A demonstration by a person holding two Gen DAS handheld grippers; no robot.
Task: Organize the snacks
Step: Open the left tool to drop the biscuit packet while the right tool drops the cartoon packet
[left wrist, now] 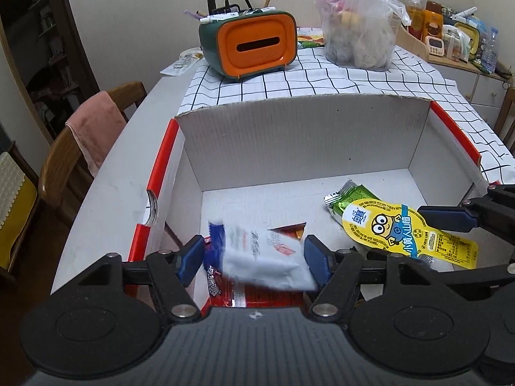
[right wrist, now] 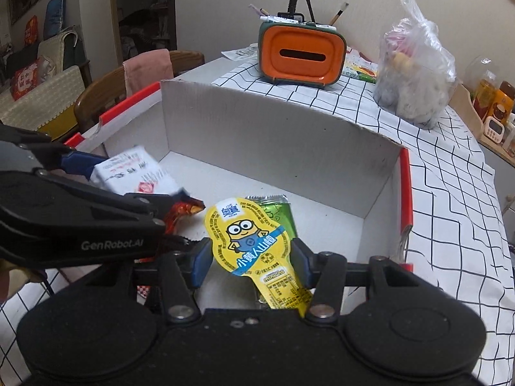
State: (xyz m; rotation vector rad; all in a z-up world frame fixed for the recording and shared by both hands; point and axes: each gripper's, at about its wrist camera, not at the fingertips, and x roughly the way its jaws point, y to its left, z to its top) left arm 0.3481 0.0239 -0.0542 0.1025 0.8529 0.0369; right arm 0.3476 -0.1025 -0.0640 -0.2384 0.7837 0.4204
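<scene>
A white cardboard box [left wrist: 289, 135] with red edges sits open on the table. My left gripper [left wrist: 254, 262] hangs over its near left corner, jaws open. A blurred white snack packet [left wrist: 267, 257] lies loose between the pads, above a red packet [left wrist: 251, 296] on the box floor. My right gripper [right wrist: 251, 257] is shut on a yellow cartoon-printed snack pack [right wrist: 248, 231], held low over the box floor. A green packet [right wrist: 276, 212] lies under the pack's far end. In the right wrist view the white packet [right wrist: 135, 173] shows at the left.
Behind the box, an orange-fronted tissue box with pens [left wrist: 254, 45] and a tied plastic bag of snacks [left wrist: 357, 32] stand on the checked cloth [left wrist: 322, 80]. A wooden chair with a pink towel [left wrist: 93, 128] is at the left. A cabinet with jars [left wrist: 450, 35] is at the right.
</scene>
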